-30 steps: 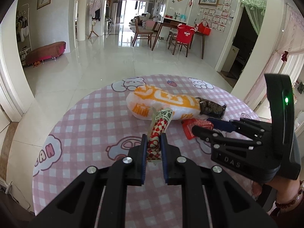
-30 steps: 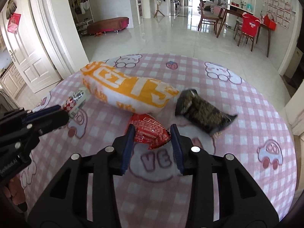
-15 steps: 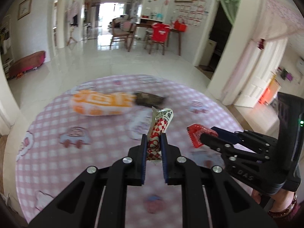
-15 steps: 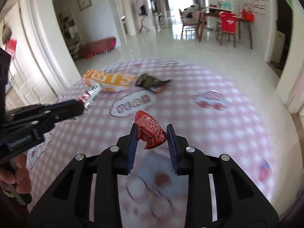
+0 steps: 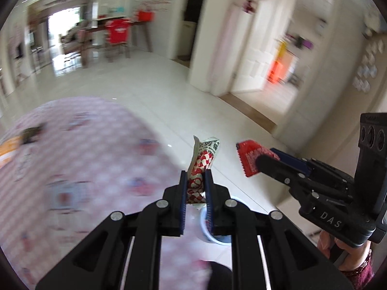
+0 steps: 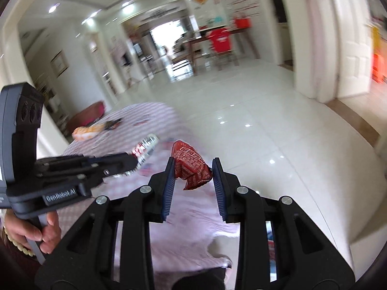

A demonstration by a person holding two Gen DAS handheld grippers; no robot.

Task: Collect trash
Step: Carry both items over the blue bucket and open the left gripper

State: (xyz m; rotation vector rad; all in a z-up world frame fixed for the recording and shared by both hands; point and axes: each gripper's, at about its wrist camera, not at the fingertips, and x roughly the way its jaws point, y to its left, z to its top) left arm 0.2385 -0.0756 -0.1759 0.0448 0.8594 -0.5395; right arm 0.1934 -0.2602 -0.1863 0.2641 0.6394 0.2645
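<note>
Both grippers have swung off the pink checked table (image 5: 72,169) toward the tiled floor. The left gripper (image 5: 196,181) pinches the red-white wrapper (image 5: 203,164) at frame centre; the right gripper (image 6: 193,176) clamps the red packet (image 6: 191,166).

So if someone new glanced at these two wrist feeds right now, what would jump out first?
Probably the two wrappers carried in the air: the left gripper is clamped on a red-and-white checked wrapper, and beside it the right gripper holds a crumpled red packet, both past the edge of the pink checked tablecloth. Far back on the cloth lie an orange-and-white bag and a dark wrapper.
</note>
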